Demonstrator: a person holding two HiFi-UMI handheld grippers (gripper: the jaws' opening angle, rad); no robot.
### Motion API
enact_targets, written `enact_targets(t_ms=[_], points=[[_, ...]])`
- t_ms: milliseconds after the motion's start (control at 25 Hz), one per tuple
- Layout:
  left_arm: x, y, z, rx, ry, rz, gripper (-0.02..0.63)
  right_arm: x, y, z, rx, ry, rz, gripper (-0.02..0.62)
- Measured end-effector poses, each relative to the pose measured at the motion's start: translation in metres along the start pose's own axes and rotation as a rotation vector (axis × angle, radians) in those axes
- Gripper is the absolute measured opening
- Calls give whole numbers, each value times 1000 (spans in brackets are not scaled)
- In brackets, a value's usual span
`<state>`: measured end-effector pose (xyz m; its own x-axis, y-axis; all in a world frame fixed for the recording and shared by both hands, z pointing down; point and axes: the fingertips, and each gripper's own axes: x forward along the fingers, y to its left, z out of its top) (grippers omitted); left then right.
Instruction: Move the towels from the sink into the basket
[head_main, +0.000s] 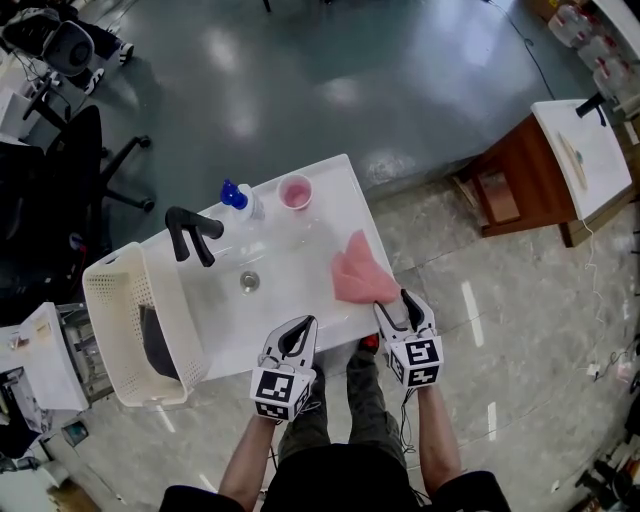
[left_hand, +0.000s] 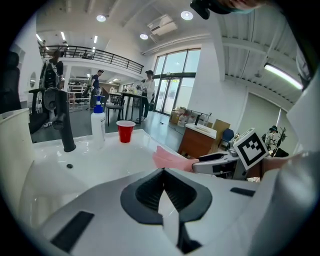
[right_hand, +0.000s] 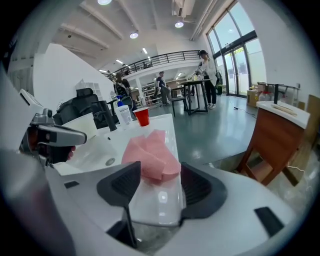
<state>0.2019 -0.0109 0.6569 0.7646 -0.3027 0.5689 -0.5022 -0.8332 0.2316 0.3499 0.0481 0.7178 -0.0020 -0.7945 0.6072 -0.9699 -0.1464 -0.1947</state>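
Observation:
A pink towel (head_main: 360, 275) lies crumpled on the right rim of the white sink (head_main: 285, 255). My right gripper (head_main: 398, 305) hovers at the sink's near right corner, open. In the right gripper view its jaws (right_hand: 159, 187) stand wide apart, with the pink towel (right_hand: 150, 155) just beyond the tips and no pad touching it. My left gripper (head_main: 300, 328) sits at the sink's front edge, shut and holding nothing (left_hand: 165, 192). The cream laundry basket (head_main: 110, 300) stands at the sink's left end, with a dark towel (head_main: 158, 345) inside.
A black faucet (head_main: 190, 235), a blue-capped bottle (head_main: 240, 198) and a red cup (head_main: 295, 190) stand along the sink's far side. A wooden cabinet with a white top (head_main: 540, 170) is at the right. Office chairs (head_main: 80, 150) stand at the left.

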Motion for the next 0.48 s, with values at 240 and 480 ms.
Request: enact_targets(t_ms=[240,480], points=[[5,3,-4,-10,15,6,8,7,-5,-3,-26,36,-4,252],[12,8,-1,-16,21,17,8,11,-13,-5,-65,52,-46,175]])
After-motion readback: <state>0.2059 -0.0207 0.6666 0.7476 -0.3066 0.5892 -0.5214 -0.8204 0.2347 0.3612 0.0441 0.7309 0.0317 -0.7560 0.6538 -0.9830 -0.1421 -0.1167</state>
